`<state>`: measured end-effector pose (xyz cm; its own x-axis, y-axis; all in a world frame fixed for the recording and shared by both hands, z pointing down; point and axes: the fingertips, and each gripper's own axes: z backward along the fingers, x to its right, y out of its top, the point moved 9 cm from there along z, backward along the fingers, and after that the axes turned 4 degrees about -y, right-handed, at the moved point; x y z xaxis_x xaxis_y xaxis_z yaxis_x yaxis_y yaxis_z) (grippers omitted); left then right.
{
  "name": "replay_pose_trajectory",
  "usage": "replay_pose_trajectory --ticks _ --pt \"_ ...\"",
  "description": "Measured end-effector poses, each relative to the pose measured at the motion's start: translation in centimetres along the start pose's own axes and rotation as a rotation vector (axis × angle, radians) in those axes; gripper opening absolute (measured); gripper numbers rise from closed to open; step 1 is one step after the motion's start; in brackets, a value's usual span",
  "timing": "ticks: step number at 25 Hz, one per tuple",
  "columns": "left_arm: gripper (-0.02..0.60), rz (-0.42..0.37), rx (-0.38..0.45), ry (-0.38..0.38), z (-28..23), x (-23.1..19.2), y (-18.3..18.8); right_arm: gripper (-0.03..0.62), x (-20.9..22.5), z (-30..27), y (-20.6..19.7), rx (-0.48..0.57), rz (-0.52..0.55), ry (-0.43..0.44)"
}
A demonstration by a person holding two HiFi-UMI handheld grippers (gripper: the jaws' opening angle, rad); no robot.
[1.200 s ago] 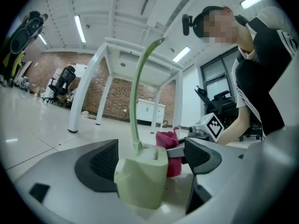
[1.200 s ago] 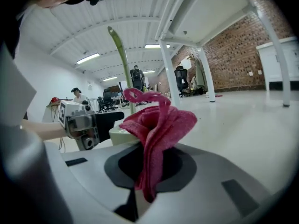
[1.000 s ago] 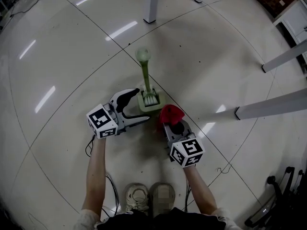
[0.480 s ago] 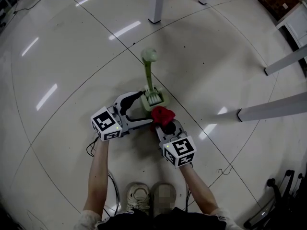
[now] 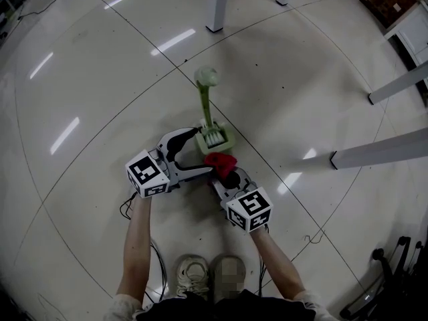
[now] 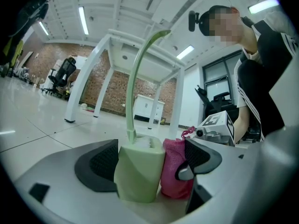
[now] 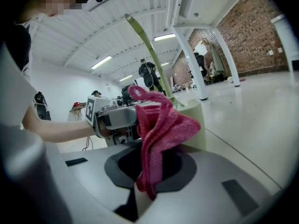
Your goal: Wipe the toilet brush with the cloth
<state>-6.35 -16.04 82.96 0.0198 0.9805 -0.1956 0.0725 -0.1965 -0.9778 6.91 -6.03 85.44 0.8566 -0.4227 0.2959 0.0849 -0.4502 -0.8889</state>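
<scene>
Head view: cloth at the brush holder, floor level

Head view shows the toilet brush (image 5: 206, 105) standing upright in its pale green holder (image 5: 215, 141) on the glossy tiled floor (image 5: 100, 79). A white table leg (image 5: 215, 5) stands well beyond it.

- Left gripper (image 5: 202, 150): claw spread wide and gripping nothing. In the left gripper view the holder and the cloth (image 6: 175, 171) sit side by side in the gap between the two dark pads, the holder on the left and the cloth on the right. Whether either pad touches them I cannot tell.
- Right gripper (image 7: 145, 176): claw closed tight on the red cloth. The right gripper view shows a fold pinched between the pads, with the loose part bunched above them and leaning toward the holder.
- Cloth lies just beside the holder's near wall, seemingly touching it. The brush's thin green handle rises above both and curves at the top.
- Both grippers are low near the floor and close together, left of and in front of the holder. The person's forearms reach down to them.
</scene>
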Motion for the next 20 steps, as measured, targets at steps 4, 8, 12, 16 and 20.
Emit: replay_pose_trajectory --ticks 4,8,12,16,20 --pt "0.420 0.002 -0.014 -0.029 -0.3 1.0 0.0 0.031 1.1 1.1 0.1 0.025 0.020 -0.115" --pt "0.420 0.017 0.012 -0.054 -1.2 3.1 -0.5 0.031 3.2 2.9 0.2 0.040 0.010 -0.211" --pt "0.420 0.033 0.027 -0.089 -2.8 5.0 -0.9 0.031 4.8 4.3 0.3 0.045 0.014 -0.312" --pt "0.420 0.015 0.004 -0.115 -4.3 6.1 -1.0 0.032 5.8 5.3 0.4 0.055 0.008 -0.390" --pt "0.420 0.070 0.010 -0.084 -3.7 5.8 -2.2 0.032 4.8 5.2 0.3 0.052 0.058 -0.404"
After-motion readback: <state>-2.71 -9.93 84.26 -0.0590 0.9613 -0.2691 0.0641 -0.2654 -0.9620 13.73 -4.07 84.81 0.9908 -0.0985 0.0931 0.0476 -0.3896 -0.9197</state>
